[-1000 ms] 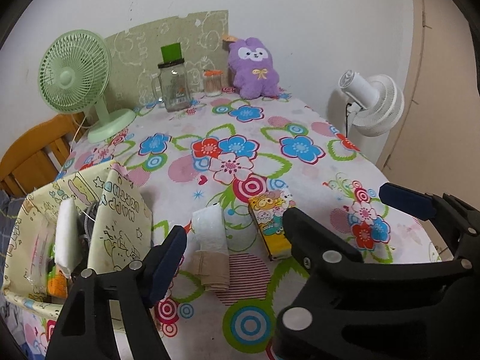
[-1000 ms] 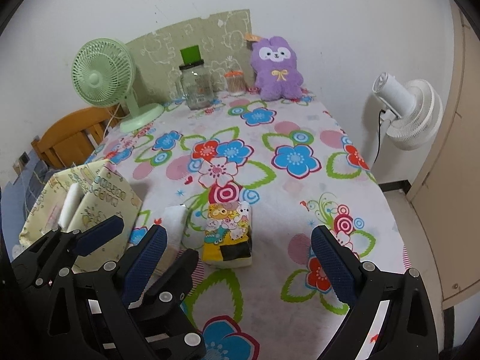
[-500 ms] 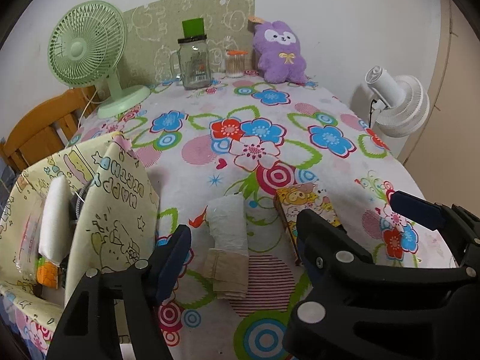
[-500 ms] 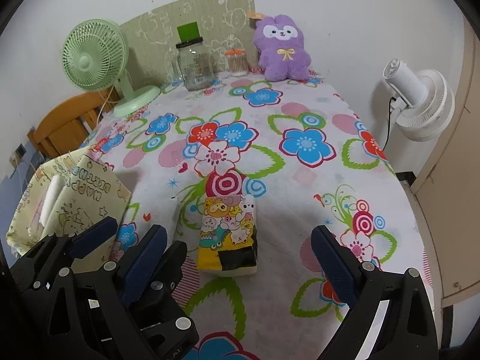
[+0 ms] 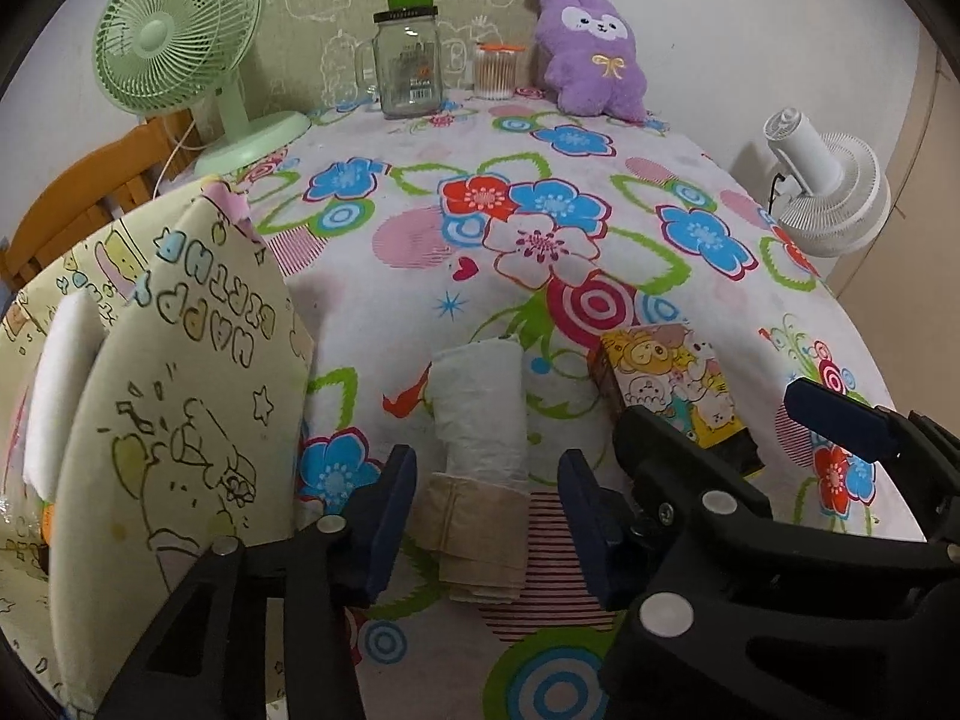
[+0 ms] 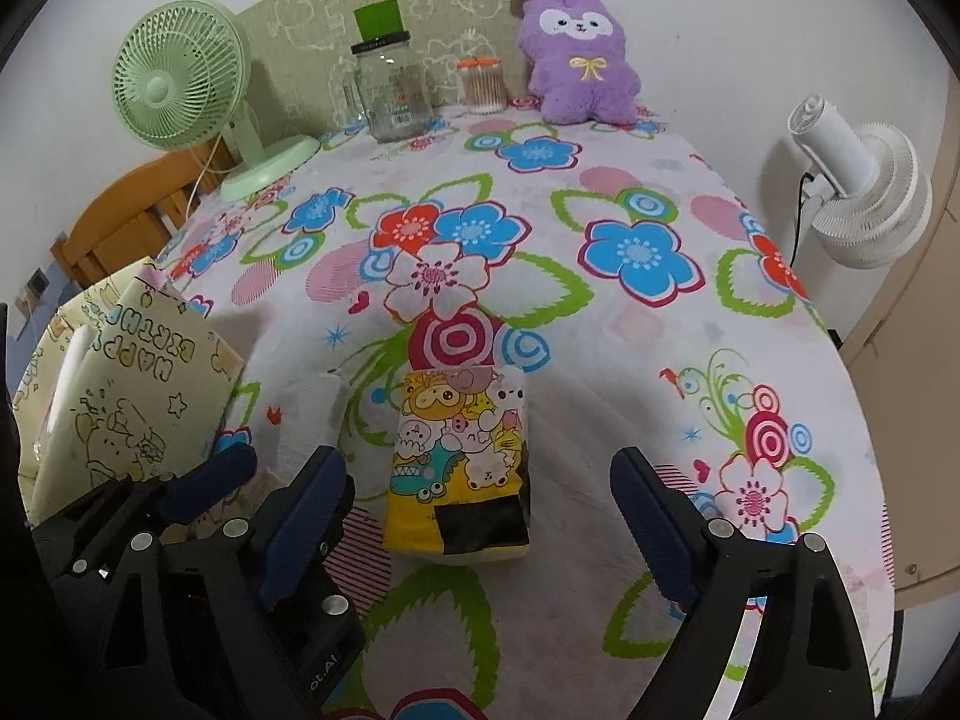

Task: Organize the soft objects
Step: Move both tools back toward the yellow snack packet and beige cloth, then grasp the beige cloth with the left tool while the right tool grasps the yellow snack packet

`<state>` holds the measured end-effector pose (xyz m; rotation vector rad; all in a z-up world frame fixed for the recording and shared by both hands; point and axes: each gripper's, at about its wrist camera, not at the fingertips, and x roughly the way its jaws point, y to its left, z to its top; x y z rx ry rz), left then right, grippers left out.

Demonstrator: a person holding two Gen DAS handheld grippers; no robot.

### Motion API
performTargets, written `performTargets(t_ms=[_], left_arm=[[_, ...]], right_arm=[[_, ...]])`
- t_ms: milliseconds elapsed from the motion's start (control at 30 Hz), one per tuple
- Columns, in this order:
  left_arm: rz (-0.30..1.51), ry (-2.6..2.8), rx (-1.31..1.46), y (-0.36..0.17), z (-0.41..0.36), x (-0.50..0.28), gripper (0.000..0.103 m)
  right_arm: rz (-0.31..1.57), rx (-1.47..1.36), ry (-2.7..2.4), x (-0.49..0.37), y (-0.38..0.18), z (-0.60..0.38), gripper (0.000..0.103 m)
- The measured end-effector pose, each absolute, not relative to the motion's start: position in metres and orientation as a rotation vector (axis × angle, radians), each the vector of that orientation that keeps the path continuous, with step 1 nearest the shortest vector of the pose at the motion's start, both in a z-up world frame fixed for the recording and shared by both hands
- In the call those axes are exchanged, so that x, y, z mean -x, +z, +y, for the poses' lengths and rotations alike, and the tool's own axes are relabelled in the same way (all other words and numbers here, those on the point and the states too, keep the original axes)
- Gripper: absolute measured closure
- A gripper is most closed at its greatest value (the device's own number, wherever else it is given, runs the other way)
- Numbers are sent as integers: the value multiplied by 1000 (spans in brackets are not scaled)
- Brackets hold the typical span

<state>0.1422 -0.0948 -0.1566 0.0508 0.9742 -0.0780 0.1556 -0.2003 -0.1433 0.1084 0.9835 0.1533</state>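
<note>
The left gripper (image 5: 486, 516) fingers are spread either side of the beige cloth (image 5: 474, 531). Lower squarely, then pinch mid-fold. The right gripper (image 6: 480, 516) is spread too, empty, straddling the tissue pack (image 6: 459, 462).

A home: floral tablecloth (image 6: 600, 192), purple plush toy (image 6: 579, 60), green desk fan (image 6: 180, 78), wooden chair (image 6: 132, 204).

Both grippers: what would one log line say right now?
left gripper: open, straddling beige-and-white roll | right gripper: open, around cartoon tissue pack | nothing gripped yet
</note>
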Motion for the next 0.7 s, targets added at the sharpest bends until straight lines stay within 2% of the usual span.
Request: performTargets(t_ms=[200, 400, 500, 633, 700], left_arm=[[985, -84, -55, -162, -95, -144, 60], [977, -104, -57, -162, -96, -144, 68], [976, -114, -71, -161, -98, -145, 72], [975, -123, -78, -161, -100, -145, 77], [975, -127, -79, -161, -101, -146, 79]], right_arm=[[1009, -102, 158, -161, -152, -198, 12], [1014, -103, 163, -166, -157, -194, 14], [1026, -110, 165, -169, -160, -193, 27], [1040, -106, 156, -171, -162, -192, 48], [1039, -103, 155, -172, -161, -193, 50]])
